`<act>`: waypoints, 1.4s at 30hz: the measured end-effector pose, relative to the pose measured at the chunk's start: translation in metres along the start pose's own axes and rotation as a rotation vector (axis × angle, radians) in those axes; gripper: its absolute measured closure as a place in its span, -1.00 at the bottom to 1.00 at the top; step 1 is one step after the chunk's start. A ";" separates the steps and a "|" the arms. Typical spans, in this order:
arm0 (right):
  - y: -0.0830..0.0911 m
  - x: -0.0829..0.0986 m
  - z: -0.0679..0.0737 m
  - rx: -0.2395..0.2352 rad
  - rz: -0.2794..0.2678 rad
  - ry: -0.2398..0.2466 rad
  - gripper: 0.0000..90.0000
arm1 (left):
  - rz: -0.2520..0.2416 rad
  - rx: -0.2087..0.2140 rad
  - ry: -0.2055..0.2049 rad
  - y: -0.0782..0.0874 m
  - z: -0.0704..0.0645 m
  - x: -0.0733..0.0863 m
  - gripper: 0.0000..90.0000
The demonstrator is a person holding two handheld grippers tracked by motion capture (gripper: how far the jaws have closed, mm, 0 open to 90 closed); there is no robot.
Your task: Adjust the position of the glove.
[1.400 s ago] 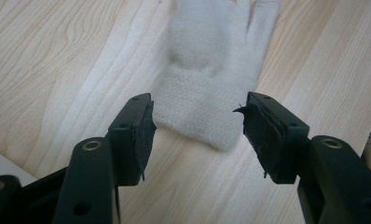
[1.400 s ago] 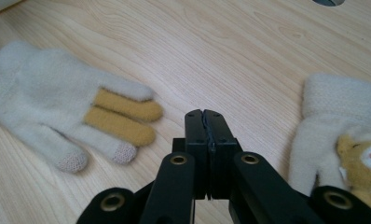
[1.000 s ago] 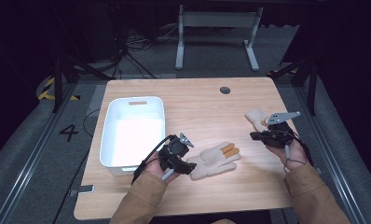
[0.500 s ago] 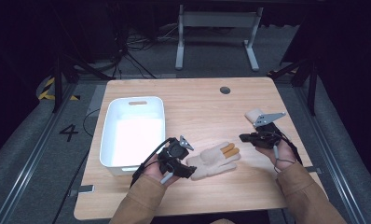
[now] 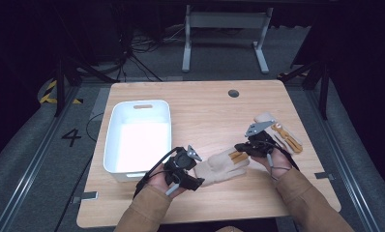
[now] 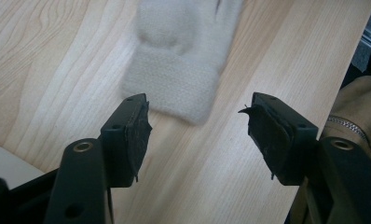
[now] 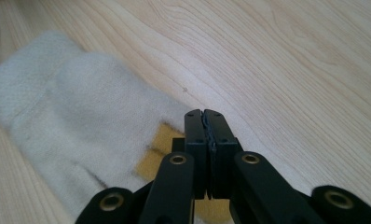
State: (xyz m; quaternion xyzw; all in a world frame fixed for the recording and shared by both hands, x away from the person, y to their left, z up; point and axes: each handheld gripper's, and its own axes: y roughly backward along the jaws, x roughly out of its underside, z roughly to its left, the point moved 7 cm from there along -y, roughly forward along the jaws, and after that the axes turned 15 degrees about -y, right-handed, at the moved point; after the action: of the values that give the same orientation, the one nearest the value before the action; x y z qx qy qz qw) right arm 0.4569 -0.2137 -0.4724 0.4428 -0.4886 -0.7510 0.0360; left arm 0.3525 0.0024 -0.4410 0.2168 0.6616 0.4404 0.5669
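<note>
Both my grippers at the cream glove (image 5: 220, 166) on the worktop (image 5: 205, 108).

My left gripper (image 6: 197, 135) has jaws wide apart at its cuff, gripping nothing; my right gripper (image 7: 205, 126) has jaws pressed together over its fingertips.

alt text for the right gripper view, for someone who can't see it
The right tongs are shut, their black tips pressed together over the finger end of a cream knit glove with orange-yellow fingertip patches, lying flat on a light wooden table. Whether any fabric is pinched between the tips cannot be told.
</note>
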 end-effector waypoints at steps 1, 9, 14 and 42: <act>-0.001 0.000 0.000 0.000 -0.001 -0.001 0.97 | 0.002 0.000 0.000 0.000 -0.001 0.000 -0.14; -0.008 0.003 -0.001 0.005 0.020 -0.009 0.97 | 0.012 0.006 -0.004 -0.002 -0.001 0.000 -0.15; -0.013 0.008 -0.003 0.003 0.051 -0.011 0.97 | 0.012 0.003 -0.005 -0.002 0.000 0.000 -0.15; 0.002 0.043 0.001 0.006 0.119 -0.030 0.98 | -0.049 -0.071 0.012 -0.003 0.018 -0.026 -0.12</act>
State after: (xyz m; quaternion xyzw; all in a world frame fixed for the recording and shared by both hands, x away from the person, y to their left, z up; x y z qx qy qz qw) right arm 0.4293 -0.2351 -0.4974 0.4019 -0.5165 -0.7526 0.0720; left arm 0.3775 -0.0137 -0.4282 0.1776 0.6540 0.4507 0.5811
